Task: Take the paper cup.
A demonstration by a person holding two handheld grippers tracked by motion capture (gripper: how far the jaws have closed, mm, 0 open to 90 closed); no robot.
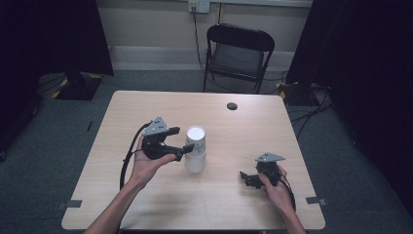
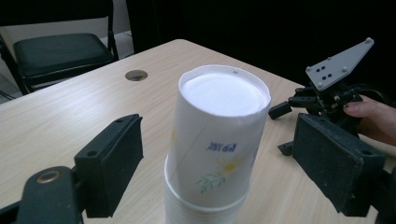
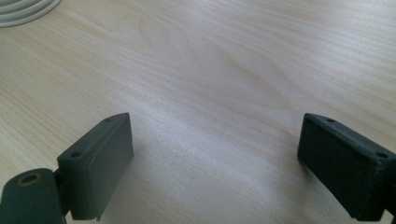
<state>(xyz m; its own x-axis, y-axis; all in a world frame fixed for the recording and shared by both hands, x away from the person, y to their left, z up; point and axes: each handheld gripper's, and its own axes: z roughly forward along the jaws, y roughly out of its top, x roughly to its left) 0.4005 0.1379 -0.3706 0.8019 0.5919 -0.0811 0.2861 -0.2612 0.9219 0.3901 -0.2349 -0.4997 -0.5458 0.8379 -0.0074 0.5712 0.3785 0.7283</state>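
The stack of paper cups [image 1: 195, 148] is standing upside down near the centre of the tabletop [image 1: 146, 105] in the high view. In the left gripper view, the top cup [image 2: 219, 135] is sitting tilted on the cups below it, in the middle of the frame.

The left claw [image 1: 181, 142] is sitting just left of the stack, its jaws standing open on either side of the top cup with a clear gap at each pad.

The right claw [image 1: 246, 178] is resting at the lower right of the tabletop, well apart from the stack. Its jaws are standing wide open over bare wood, gripping nothing.

A black folding chair [image 1: 238, 56] is standing beyond the tabletop at upper centre.
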